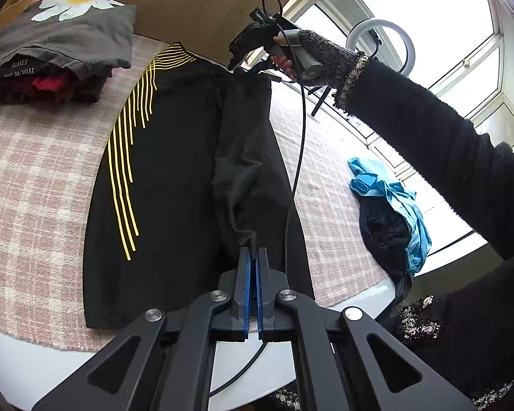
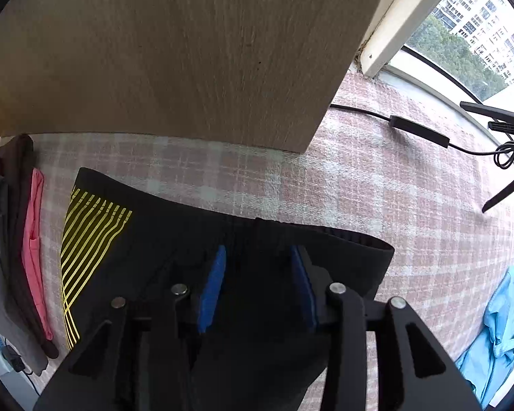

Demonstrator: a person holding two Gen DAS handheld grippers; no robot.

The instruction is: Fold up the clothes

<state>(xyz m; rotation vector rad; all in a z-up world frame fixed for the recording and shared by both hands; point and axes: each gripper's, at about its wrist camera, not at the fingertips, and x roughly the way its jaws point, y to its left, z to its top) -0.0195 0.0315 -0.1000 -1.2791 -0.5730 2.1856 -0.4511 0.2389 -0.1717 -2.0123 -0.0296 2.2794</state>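
Black trousers (image 1: 174, 185) w/ yellow stripes (image 1: 126, 178) down one side lie flat on pink checked cloth (image 1: 34, 188), stretching away from left gripper (image 1: 253, 251). Left jaws pinched tight on bunched fold of black fabric at near end; one leg doubled over other. Right gripper (image 2: 258, 257) points down over waistband end, blue pads (image 2: 216, 281) apart, fabric beneath and between, not pressed. Folded pile (image 1: 58, 51), daisy-print top uppermost, far left of left gripper; blue garment (image 1: 390, 202) to its right.
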